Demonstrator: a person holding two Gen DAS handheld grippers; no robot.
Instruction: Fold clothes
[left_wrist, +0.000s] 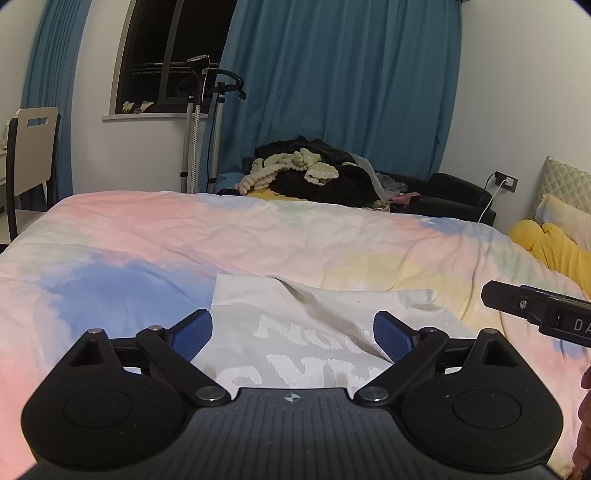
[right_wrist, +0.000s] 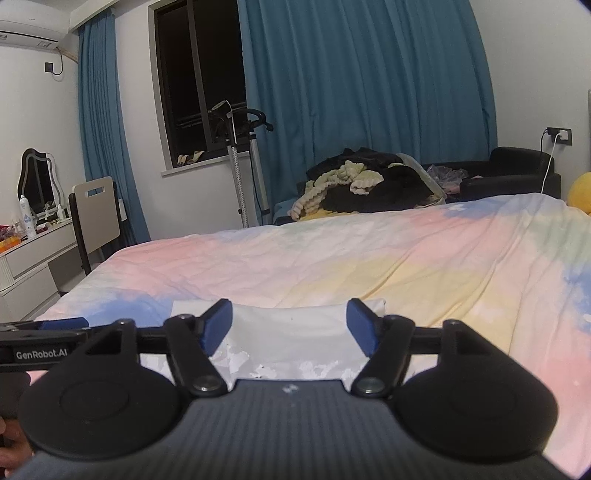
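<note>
White shirt (left_wrist: 314, 332) on bed (left_wrist: 184, 240), grippers apart

Left gripper (left_wrist: 293, 334): I hold its jaws spread wide, nothing pinched.
Right gripper (right_wrist: 290, 326): jaws apart, empty.

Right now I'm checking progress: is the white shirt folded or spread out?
Folded. The white shirt lies on the bed as a compact rectangle with straight edges, no sleeves showing.
</note>
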